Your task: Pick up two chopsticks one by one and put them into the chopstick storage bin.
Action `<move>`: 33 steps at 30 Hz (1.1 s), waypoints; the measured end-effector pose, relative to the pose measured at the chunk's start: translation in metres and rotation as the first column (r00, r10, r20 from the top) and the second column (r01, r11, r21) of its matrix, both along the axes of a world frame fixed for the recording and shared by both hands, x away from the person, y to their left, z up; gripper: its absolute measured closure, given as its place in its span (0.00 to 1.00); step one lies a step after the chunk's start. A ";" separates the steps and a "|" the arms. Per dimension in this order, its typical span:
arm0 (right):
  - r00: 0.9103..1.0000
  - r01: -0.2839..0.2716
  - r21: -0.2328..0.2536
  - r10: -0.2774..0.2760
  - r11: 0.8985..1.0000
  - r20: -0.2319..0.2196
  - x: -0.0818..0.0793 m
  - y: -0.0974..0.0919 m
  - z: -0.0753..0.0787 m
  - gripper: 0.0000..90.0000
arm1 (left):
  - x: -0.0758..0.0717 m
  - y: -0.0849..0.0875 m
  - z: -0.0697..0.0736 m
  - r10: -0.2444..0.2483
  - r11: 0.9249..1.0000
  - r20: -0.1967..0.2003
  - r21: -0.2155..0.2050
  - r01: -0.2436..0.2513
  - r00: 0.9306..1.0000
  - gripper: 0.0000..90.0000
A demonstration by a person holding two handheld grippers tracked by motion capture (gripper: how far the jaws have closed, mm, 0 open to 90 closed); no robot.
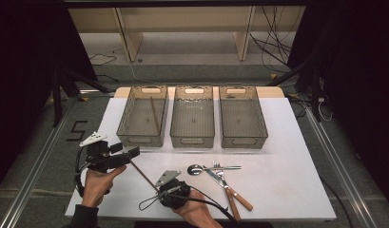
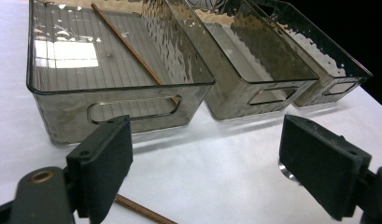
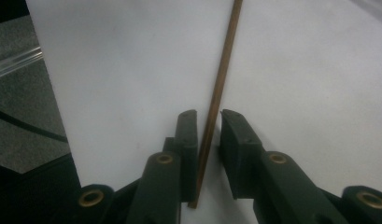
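**Two chopsticks, one in the bin, one between the jaws**

Two grippers sit over the near left part of the white desk (image 1: 287, 156). The right gripper (image 3: 208, 122) lies low over the desk with a brown chopstick (image 3: 221, 84) running lengthwise between its two black pads. The jaws are drawn in close on either side of the stick; the left pad lies against it, while a thin slit of light shows at the right pad, so the pinch is not complete. In the high view this chopstick (image 1: 143, 175) lies slanted on the desk, from just below the left gripper (image 1: 117, 156) down to the right gripper (image 1: 160, 189).

The left gripper (image 2: 205, 154) has its jaws spread wide with nothing between them, facing the row of bins.

Three clear smoky bins stand side by side at the far part of the desk. The left bin (image 1: 128, 114) holds a second chopstick (image 1: 154, 114) lying on its floor. The middle bin (image 1: 175, 118) and right bin (image 1: 262, 118) stand beside it.

Near the desk's front, right of the right gripper, lie a spoon (image 1: 196, 169), a fork (image 1: 226, 167) and wooden-handled cutlery (image 1: 235, 194), touching and crossing one another.
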State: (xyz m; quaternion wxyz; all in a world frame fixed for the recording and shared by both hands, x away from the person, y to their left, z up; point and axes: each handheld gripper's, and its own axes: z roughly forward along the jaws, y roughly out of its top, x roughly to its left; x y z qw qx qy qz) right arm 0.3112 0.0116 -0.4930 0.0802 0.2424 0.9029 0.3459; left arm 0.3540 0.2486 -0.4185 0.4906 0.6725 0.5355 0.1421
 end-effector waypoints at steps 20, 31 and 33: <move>1.000 0.022 -0.043 -0.022 0.999 0.007 0.007 -0.004 0.003 0.96 | 0.002 -0.001 -0.003 0.009 1.000 -0.010 0.003 -0.009 1.000 0.19; 1.000 0.020 -0.011 -0.020 1.000 0.020 0.009 -0.008 0.008 0.96 | 0.002 0.007 -0.004 0.050 0.999 -0.031 -0.012 -0.050 0.998 0.19; 0.999 0.028 0.000 -0.028 1.000 0.022 0.010 -0.010 0.011 0.97 | 0.003 0.008 -0.005 0.068 0.998 -0.046 -0.013 -0.068 0.997 0.19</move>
